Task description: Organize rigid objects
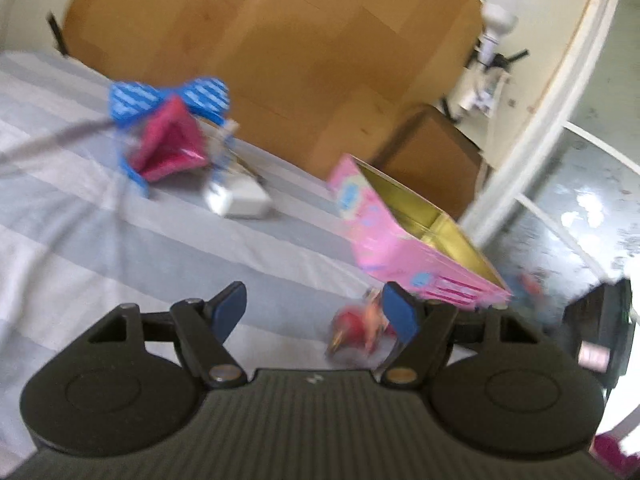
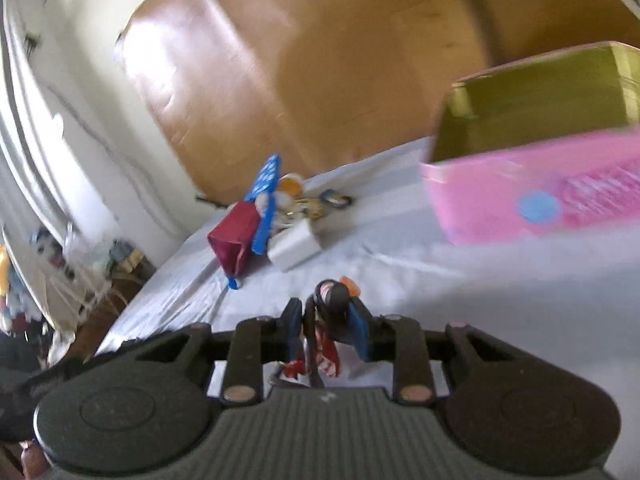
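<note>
An open pink tin box (image 1: pixel 404 236) with a gold inside lies on the striped bed sheet; it also shows in the right wrist view (image 2: pixel 552 196) at the upper right. My right gripper (image 2: pixel 327 330) is shut on a small dark-haired figurine (image 2: pixel 330 320) in red, held above the sheet. My left gripper (image 1: pixel 316 314) is open and empty; a blurred red and pink toy (image 1: pixel 358 330) lies just inside its right finger. A pile with a red pouch (image 1: pixel 170 144), blue dotted wrapping (image 1: pixel 168 100) and a white block (image 1: pixel 238 200) lies farther back.
A wooden headboard (image 1: pixel 288 52) stands behind the bed. The pile also shows in the right wrist view (image 2: pixel 272 224) with keys and small items. The bed's left edge drops to clutter on the floor (image 2: pixel 60 264). A brown box (image 1: pixel 436 156) sits beyond the tin.
</note>
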A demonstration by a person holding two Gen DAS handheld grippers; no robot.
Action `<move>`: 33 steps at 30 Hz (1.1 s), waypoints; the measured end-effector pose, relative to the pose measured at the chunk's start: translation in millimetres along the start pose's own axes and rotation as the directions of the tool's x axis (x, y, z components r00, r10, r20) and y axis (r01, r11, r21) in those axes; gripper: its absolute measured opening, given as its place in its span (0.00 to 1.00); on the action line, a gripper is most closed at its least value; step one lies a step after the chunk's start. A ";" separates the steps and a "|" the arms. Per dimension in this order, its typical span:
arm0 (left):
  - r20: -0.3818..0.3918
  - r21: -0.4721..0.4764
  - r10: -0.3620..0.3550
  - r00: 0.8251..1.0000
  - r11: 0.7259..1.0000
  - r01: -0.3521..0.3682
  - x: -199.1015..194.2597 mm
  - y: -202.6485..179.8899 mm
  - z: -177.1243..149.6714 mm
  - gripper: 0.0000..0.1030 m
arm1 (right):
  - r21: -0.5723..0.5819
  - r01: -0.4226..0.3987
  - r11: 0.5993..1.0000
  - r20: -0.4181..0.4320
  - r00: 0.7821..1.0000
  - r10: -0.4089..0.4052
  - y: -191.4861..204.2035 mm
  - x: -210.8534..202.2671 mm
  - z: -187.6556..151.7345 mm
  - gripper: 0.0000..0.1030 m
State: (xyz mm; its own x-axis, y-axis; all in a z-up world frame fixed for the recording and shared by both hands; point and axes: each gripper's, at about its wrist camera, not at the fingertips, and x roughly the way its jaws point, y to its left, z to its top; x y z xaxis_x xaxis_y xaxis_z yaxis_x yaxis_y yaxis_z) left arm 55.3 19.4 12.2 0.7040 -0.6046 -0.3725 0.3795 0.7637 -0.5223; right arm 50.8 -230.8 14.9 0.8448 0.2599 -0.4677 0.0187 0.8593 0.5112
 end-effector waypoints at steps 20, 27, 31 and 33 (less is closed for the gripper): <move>-0.158 0.264 -0.047 0.986 0.961 0.088 29.4 -59.2 -34.5 0.70 | -0.612 -0.008 0.791 -0.096 0.993 -0.065 -13.2 -18.1 -12.2 0.45; -0.188 0.390 0.050 0.981 0.920 0.027 49.0 -61.6 -41.9 0.25 | -0.640 -0.118 0.759 -0.198 0.980 -0.015 -12.9 12.4 -16.6 0.30; -0.151 0.447 0.052 0.987 0.894 0.022 50.5 -74.8 -24.8 0.11 | -0.673 -0.065 0.737 -0.117 0.993 -0.020 -2.0 2.2 -15.7 0.22; -0.127 0.460 0.027 0.992 0.887 0.034 54.5 -85.6 -6.3 0.11 | -0.673 -0.030 0.739 -0.049 0.999 -0.004 0.6 -12.8 -3.3 0.22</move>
State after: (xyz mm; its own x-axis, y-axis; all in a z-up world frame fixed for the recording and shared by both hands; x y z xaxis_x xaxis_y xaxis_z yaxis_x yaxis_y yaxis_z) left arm 57.4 -80.3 31.7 0.6324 -0.6074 -0.4807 0.6372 0.7608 -0.1231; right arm 38.3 -232.2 18.8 0.8177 0.2780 -0.5041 -0.3718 0.9236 -0.0937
